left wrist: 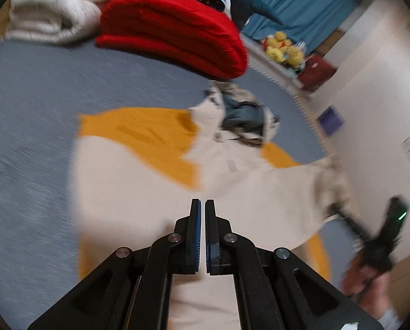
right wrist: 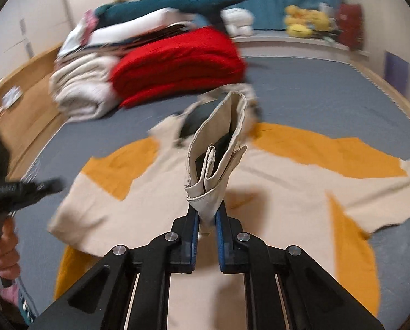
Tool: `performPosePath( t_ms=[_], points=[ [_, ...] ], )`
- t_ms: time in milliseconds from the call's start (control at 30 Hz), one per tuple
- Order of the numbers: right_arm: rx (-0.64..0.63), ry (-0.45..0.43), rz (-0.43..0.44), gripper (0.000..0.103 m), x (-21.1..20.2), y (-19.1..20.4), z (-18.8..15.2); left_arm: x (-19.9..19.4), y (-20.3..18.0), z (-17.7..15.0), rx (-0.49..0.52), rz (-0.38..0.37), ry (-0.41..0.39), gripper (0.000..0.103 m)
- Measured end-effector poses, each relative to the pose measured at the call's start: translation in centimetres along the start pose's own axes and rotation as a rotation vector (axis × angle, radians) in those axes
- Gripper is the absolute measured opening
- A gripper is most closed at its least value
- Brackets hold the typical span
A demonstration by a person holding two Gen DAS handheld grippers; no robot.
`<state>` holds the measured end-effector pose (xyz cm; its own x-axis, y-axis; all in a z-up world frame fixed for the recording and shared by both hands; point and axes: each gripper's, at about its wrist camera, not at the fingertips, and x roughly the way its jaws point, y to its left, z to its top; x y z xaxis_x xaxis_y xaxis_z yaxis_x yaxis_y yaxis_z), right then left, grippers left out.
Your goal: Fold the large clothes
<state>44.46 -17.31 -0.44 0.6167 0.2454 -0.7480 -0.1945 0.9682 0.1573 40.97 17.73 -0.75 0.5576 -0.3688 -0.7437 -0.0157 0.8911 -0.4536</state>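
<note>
Bedroom clutter frames a grey bed (right wrist: 315, 88) on which a cream and mustard jacket (right wrist: 273, 189) is spread flat, just beneath and ahead of both tongs. A cream cuff (right wrist: 218, 148) is pinched in the right tongs (right wrist: 207, 220) and stands raised above the jacket's body, probably so the sleeve can be carried across for a fold. The left tongs (left wrist: 201, 206) are pressed nearly together with nothing between them, hovering over the cream panel. Farther off, a folded red blanket (left wrist: 172, 30) and a white blanket (left wrist: 53, 8) are stacked, likely put aside.
</note>
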Motion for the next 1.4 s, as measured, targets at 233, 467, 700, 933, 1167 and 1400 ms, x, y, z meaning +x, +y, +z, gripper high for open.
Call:
performPosePath(
  t_ms=[233,467,700,933,1167,1400],
  points=[
    [0.061,0.029,-0.109,0.012,1.1,-7.2,0.6,2.8,1.7,-1.3,0.043,0.12,0.102,0.001],
    [0.239,0.119,-0.111,0.012,3.4,-12.5,-0.5,8.2,3.8,-4.7,0.079,0.269,0.297,0.001],
    [0.448,0.061,-0.323,0.02,0.8,-16.7,-0.5,9.1,5.3,-5.7,0.044,0.324,0.359,0.001],
    [0.377,0.088,-0.111,0.023,3.2,-15.0,-0.4,8.9,4.7,-5.4,0.071,0.343,0.326,0.008],
    [0.313,0.302,-0.14,0.023,9.1,-15.2,-3.1,9.9,4.8,-5.8,0.08,0.367,0.363,0.008],
    [0.271,0.299,-0.164,0.023,9.3,-14.7,-3.3,9.3,5.7,-5.4,0.062,0.347,0.349,0.008]
  ],
)
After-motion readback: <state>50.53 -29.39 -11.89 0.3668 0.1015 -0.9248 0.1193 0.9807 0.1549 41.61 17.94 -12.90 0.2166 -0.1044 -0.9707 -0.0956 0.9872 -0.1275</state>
